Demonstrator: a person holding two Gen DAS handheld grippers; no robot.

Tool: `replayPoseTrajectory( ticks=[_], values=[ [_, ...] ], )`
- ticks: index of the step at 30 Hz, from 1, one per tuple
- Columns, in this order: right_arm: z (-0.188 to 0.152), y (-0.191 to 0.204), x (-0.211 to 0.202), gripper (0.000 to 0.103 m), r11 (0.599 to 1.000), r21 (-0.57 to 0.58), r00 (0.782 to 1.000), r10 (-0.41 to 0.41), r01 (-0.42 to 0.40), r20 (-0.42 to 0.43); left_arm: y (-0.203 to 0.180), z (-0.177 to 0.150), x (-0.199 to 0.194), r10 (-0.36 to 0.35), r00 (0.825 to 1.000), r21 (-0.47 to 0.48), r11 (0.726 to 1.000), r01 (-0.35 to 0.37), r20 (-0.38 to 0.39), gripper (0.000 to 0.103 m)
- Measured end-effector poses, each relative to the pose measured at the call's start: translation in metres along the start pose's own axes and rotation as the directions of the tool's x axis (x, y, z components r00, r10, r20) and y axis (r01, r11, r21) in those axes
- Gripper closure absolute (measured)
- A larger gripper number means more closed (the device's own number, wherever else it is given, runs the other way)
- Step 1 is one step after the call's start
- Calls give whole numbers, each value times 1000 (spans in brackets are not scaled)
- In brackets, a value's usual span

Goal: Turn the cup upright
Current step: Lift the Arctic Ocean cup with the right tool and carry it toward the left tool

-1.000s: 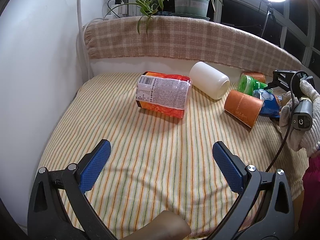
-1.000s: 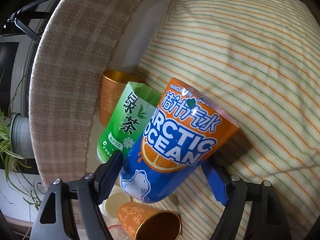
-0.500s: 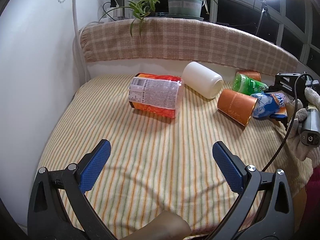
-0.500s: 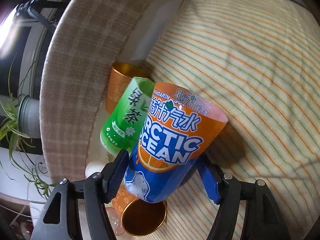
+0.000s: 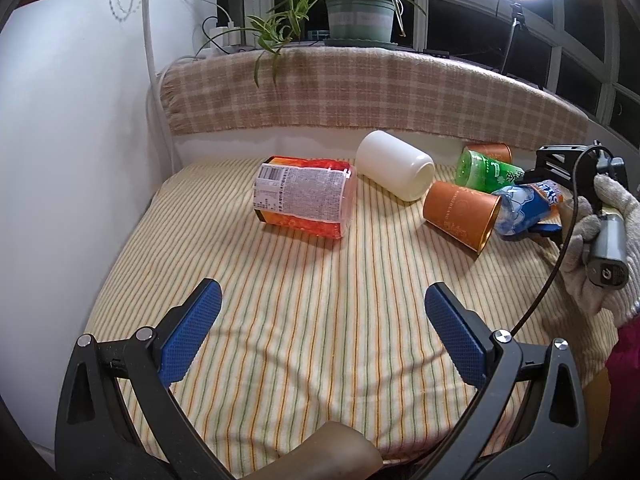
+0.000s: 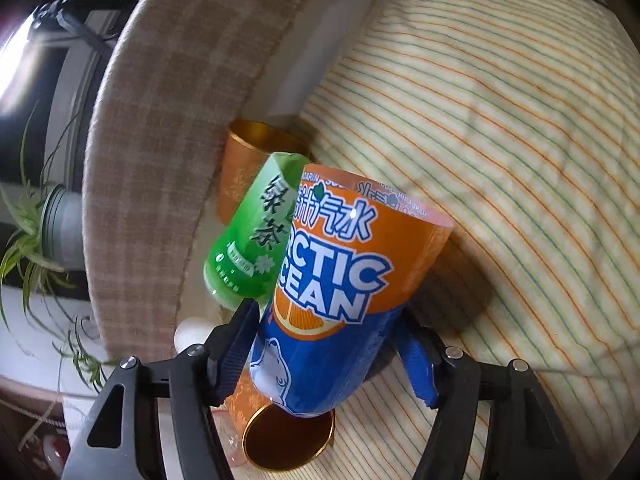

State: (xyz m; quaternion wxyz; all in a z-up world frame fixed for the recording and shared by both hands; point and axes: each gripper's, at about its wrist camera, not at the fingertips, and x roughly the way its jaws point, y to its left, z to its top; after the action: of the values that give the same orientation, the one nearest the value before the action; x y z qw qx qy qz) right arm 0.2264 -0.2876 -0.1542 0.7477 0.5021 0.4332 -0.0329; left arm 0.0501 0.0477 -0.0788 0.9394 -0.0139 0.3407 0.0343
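While hidden from left wrist, gold cup mouth, clamped Arctic Ocean cup

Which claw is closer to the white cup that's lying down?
The right one, probably. The right claw holds the Arctic Ocean cup a little past the white cup, with an orange cup between them. The left claw hangs open far back.

Left wrist view: set low, faced toward the striped bed, cups far at 2 o'clock. Right wrist view: close, rolled; the orange-blue cup is shared.
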Motion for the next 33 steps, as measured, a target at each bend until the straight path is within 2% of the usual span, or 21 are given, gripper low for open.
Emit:
replayPoseTrajectory(
  ticks=[6, 10, 14, 16, 20, 22, 28, 31, 33],
  values=[
    [-11, 2, -23, 34, 992, -123, 997, 22, -30, -69, 1, 2, -4, -4, 1000, 6, 1000, 4, 6, 0],
    [-22, 5, -43, 34, 963, -269, 994, -20, -11, -111, -2, 4, -4, -12, 1000, 9, 1000, 12, 2, 0],
    [-30, -1, -58, 34, 939, -343, 988, -47, -5, -144, -8, 5, -2, -34, 999, 15, 999, 34, -7, 0],
    [-37, -2, -64, 34, 921, -388, 980, -62, -16, -188, -11, 5, 0, -54, 998, 22, 998, 55, -16, 0],
    [-55, 3, -63, 34, 862, -505, 953, -110, -51, -284, -14, 3, 10, -109, 991, 7, 994, 110, -72, 0],
    [-70, 11, -59, 34, 801, -593, 933, -150, -79, -327, -14, 2, 15, -136, 986, -16, 991, 135, -100, 0],
    [-116, 26, -34, 33, 652, -737, 847, -278, -181, -453, -14, 0, 24, -209, 965, -66, 977, 201, -161, 0],
    [-134, 28, -27, 33, 622, -756, 828, -302, -204, -472, -13, -1, 24, -246, 953, -90, 968, 234, -179, 0],
    [-141, 31, -22, 32, 617, -753, 816, -299, -229, -494, -10, -1, 25, -266, 945, -112, 962, 249, -189, 0]
  ],
)
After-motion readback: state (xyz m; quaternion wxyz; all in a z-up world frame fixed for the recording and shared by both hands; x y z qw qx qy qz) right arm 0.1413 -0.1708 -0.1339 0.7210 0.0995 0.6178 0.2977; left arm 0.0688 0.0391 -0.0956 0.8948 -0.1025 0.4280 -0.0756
